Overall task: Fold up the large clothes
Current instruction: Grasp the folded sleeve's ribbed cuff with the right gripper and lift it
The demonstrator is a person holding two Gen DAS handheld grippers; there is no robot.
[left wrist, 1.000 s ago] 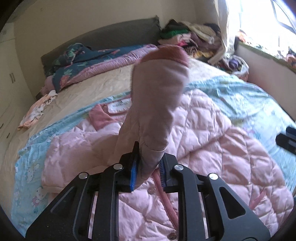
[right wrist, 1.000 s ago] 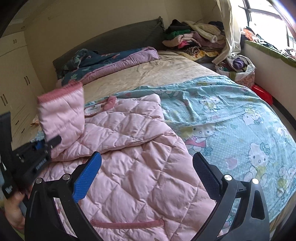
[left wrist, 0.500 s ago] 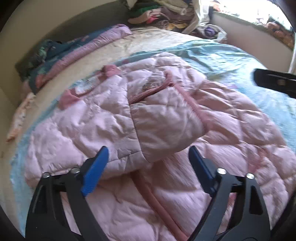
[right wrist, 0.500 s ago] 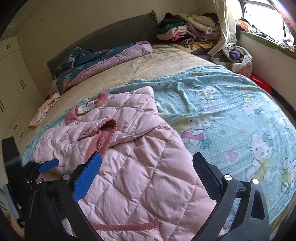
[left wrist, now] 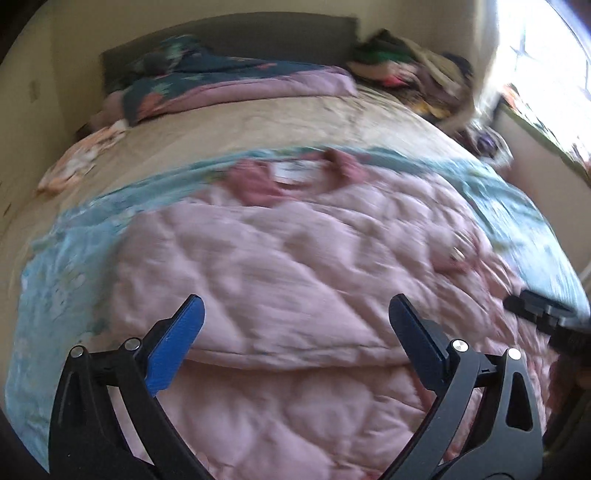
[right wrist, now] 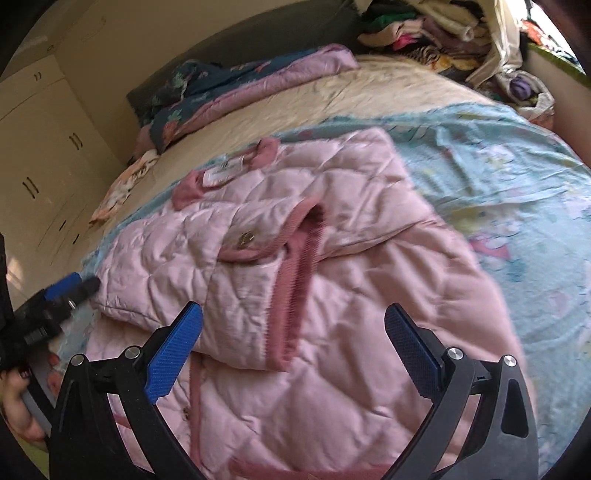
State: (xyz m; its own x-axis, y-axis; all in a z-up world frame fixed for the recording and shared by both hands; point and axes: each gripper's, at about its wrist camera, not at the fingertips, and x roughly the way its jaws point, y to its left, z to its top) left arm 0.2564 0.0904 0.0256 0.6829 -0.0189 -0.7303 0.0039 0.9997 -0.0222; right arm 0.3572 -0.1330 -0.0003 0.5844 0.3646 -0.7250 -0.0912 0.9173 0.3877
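Note:
A pink quilted jacket (right wrist: 332, 266) lies spread on the bed, collar away from me, also in the left wrist view (left wrist: 295, 266). Its left sleeve (right wrist: 236, 280) lies folded across the chest, the ribbed cuff (right wrist: 295, 280) near the middle. My left gripper (left wrist: 295, 325) is open and empty above the jacket's near left part; it also shows at the left edge of the right wrist view (right wrist: 70, 291). My right gripper (right wrist: 293, 332) is open and empty above the jacket's lower front; its tip shows in the left wrist view (left wrist: 543, 314).
A light blue cartoon-print sheet (right wrist: 517, 192) covers the bed under the jacket. A folded purple and dark floral quilt (right wrist: 243, 88) lies by the headboard. A heap of clothes (right wrist: 424, 29) sits at the far right corner. Cream wardrobes (right wrist: 40, 147) stand to the left.
My left gripper let go of the sleeve, which now lies folded across the jacket, and pulled back to the left. The right gripper moved in over the jacket.

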